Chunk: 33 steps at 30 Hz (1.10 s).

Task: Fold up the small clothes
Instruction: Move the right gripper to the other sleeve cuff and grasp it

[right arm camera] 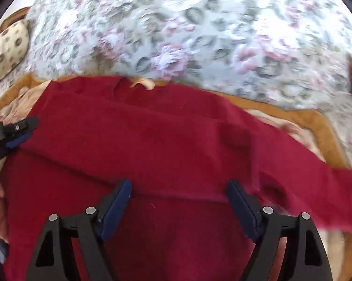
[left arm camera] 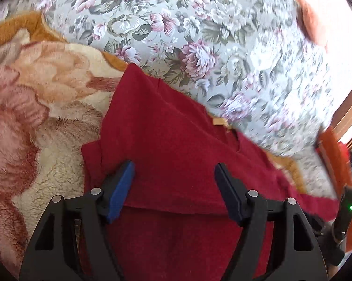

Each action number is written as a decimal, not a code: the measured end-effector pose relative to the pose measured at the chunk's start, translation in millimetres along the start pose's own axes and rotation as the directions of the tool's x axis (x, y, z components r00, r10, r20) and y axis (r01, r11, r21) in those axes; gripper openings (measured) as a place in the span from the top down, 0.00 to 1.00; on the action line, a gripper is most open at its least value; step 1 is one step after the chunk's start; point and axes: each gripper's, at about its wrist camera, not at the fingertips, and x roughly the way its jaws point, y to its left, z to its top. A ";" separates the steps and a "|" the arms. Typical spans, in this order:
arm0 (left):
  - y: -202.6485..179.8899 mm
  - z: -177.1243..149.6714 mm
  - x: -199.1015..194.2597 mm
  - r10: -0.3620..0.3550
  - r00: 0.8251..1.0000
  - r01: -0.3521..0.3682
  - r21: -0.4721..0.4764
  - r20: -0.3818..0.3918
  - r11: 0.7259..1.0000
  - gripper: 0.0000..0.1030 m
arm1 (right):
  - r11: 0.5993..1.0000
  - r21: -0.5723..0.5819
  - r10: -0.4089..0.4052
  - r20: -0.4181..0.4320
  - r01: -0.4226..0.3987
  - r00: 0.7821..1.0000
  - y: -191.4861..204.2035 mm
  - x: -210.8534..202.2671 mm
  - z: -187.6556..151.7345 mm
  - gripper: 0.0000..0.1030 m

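Note:
A dark red garment [left arm camera: 176,140] lies spread on a fluffy blanket, with one layer folded over another along a crosswise edge. Its neckline with a tan label [left arm camera: 219,122] points toward the floral sheet. My left gripper [left arm camera: 174,172] is open just above the folded edge, holding nothing. In the right wrist view the same red garment [right arm camera: 164,140] fills the middle, a sleeve [right arm camera: 328,187] trailing right. My right gripper [right arm camera: 178,187] is open over the fold line, empty. The left gripper [right arm camera: 19,128] shows at the garment's left edge.
A cream, pink and orange fluffy blanket [left arm camera: 35,117] lies under the garment. A floral sheet [left arm camera: 199,35] covers the bed beyond. A spotted pillow [right arm camera: 9,46] lies far left. An orange cloth [left arm camera: 309,21] and a wooden frame [left arm camera: 349,110] stand at the right.

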 end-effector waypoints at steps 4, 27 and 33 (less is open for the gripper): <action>8.0 1.8 -0.7 -0.062 0.998 0.062 -0.043 0.016 0.997 0.31 | 0.996 0.076 -0.048 0.072 0.042 0.996 -50.1 -52.7 -18.3 0.22; -1.2 1.1 5.1 0.003 1.000 -0.004 0.012 0.009 1.000 0.31 | 0.861 0.509 -0.145 0.231 0.007 0.962 -351.4 -130.5 -71.1 0.41; -1.9 1.4 5.7 0.007 1.000 -0.007 0.015 0.009 1.000 0.31 | 0.765 0.643 -0.183 0.265 -0.032 0.947 -371.5 -138.1 -80.0 0.68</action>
